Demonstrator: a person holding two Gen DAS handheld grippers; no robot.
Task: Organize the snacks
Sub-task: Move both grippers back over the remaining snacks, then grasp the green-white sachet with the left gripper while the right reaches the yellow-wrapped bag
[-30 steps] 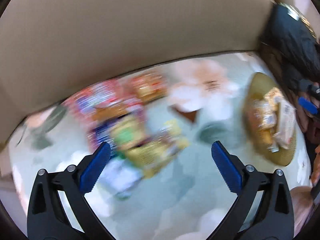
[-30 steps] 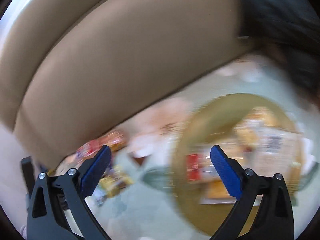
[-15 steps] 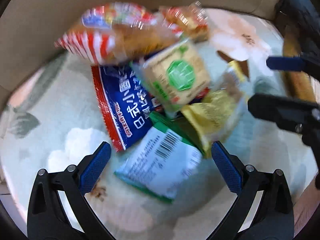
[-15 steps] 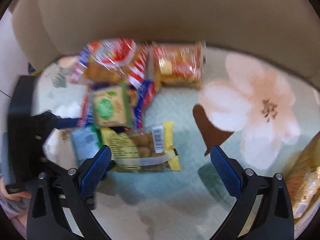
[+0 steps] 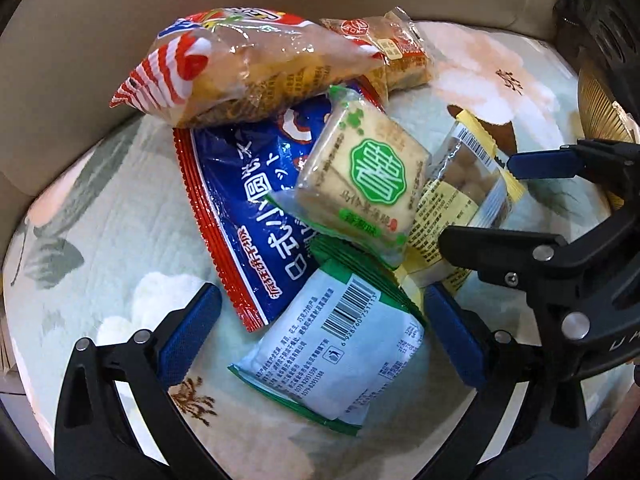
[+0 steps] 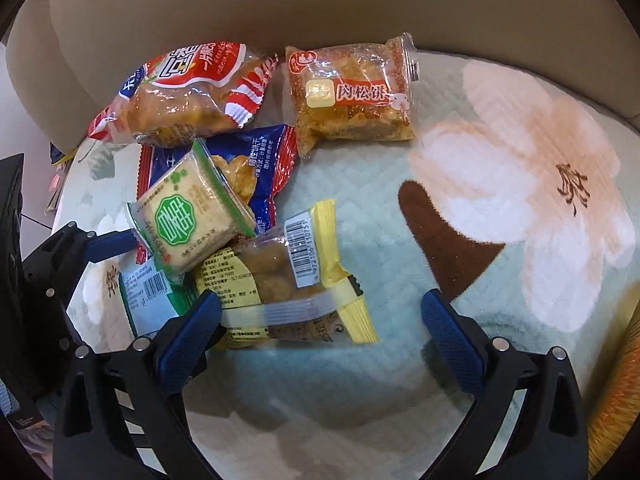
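Note:
A pile of snack packets lies on a floral mat. My left gripper is open, low over a green-and-white barcode packet that sits between its fingers. Behind it are a square cream packet with a green badge, a blue-and-red bag, a red-striped pastry bag and an orange cake packet. My right gripper is open around a yellow packet of brown balls, its left fingertip over the packet's near edge. The right gripper comes in from the right in the left wrist view.
A beige sofa backrest rises right behind the pile. A golden plate's rim shows at the far right, with its edge also in the right wrist view. Bare mat with a large pink flower lies right of the snacks.
Both grippers have dropped closer to the pile. The right one swung left from the golden plate to the yellow packet. Both stay open.

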